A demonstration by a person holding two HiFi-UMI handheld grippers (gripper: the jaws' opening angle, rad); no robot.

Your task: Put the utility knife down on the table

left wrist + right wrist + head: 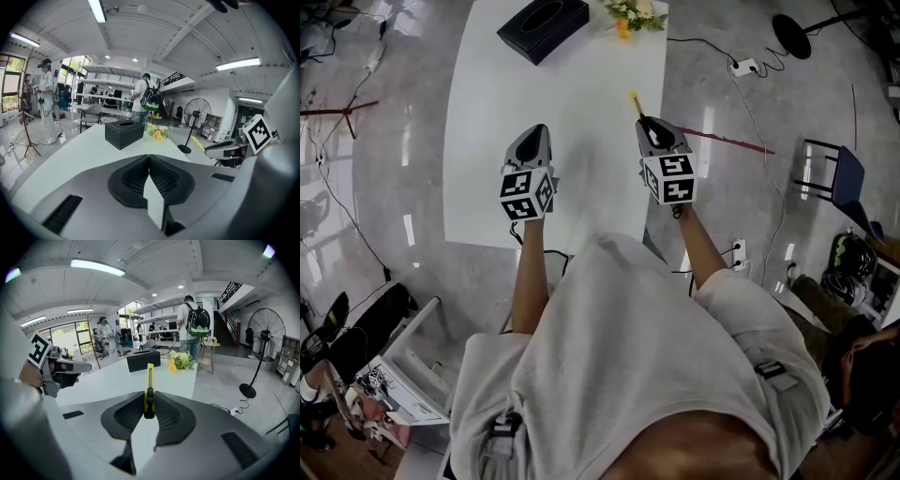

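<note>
The right gripper [149,405] pinches the knife [149,378], which sticks out ahead; it should come flat onto the table [110,380] below before release. The left gripper [149,161] is pressed together, empty.

The tabletop [581,141] lies bare through the middle of the frame, open for a pass. At its top end a black box [542,26] and flowers [633,14] stand near each other, blocking that edge.
</note>
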